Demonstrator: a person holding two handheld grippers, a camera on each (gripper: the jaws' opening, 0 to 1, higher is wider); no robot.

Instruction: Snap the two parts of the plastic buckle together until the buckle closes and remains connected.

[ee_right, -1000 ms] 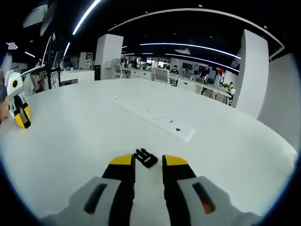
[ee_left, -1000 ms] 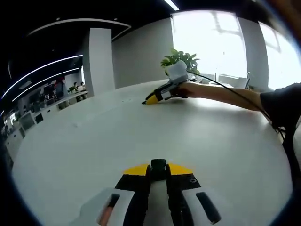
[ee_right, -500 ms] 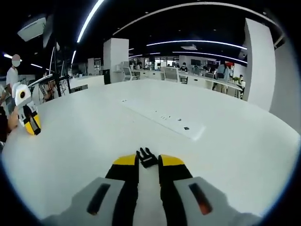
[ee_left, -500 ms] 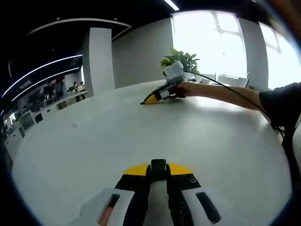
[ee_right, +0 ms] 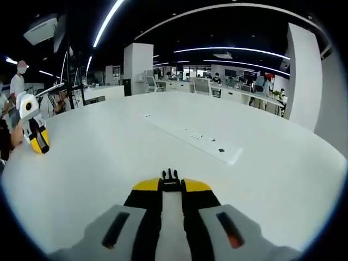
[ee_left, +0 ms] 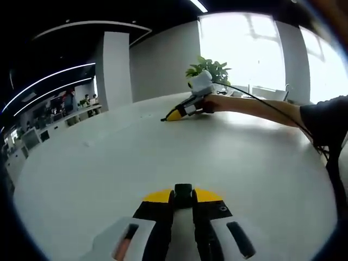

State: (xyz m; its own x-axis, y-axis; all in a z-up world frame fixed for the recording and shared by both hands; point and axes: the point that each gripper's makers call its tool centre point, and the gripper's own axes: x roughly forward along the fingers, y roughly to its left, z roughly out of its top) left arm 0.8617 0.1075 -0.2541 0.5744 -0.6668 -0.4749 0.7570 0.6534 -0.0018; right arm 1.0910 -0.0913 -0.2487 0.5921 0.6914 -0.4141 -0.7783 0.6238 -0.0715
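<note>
Right claw [ee_right: 171, 185] now clamped on pronged buckle half [ee_right: 171, 176], left claw [ee_left: 183, 197] clamping socket half [ee_left: 183, 191], wide bare table [ee_right: 109, 157]

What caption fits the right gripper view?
Right tongs pinch a black buckle part above the white table.
</note>
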